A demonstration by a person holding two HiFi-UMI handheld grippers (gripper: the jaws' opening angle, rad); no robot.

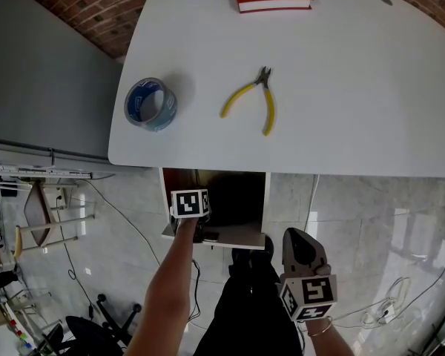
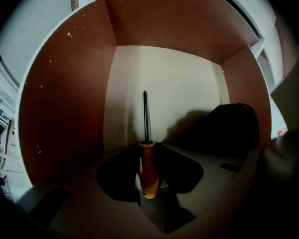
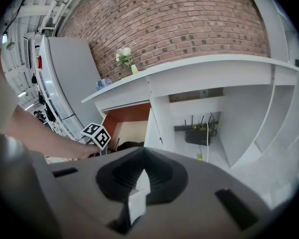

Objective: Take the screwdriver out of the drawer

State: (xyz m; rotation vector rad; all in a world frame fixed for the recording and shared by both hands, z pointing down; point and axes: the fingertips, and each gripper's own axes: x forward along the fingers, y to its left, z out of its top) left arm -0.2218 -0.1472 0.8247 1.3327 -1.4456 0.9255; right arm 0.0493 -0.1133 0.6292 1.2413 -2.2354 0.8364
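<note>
While I watched from the head view, the left gripper (image 1: 197, 228) was dipped steeply into the open drawer (image 1: 241, 236) under the white table (image 1: 341, 87), with its marker cube (image 1: 190, 202) just above the drawer's rim. In the left gripper view I saw its jaws partly drawn in around the screwdriver (image 2: 148, 171). The handle sat squarely between them, and a pale pad (image 2: 137, 181) lay against its left side; the other side was lost in shadow. The right gripper (image 3: 138, 190) hung well apart from the drawer, out over the tiled floor (image 1: 371, 221), its jaws together with nothing between them.

The screwdriver had a smooth orange handle, rounded at the near end. Its thin dark shaft (image 2: 145, 116) ran straight away from the jaws across the drawer's pale panel. It lay inside the drawer, between the reddish-brown side walls, with a black shape (image 2: 234, 126) I could not identify off to its right.
</note>
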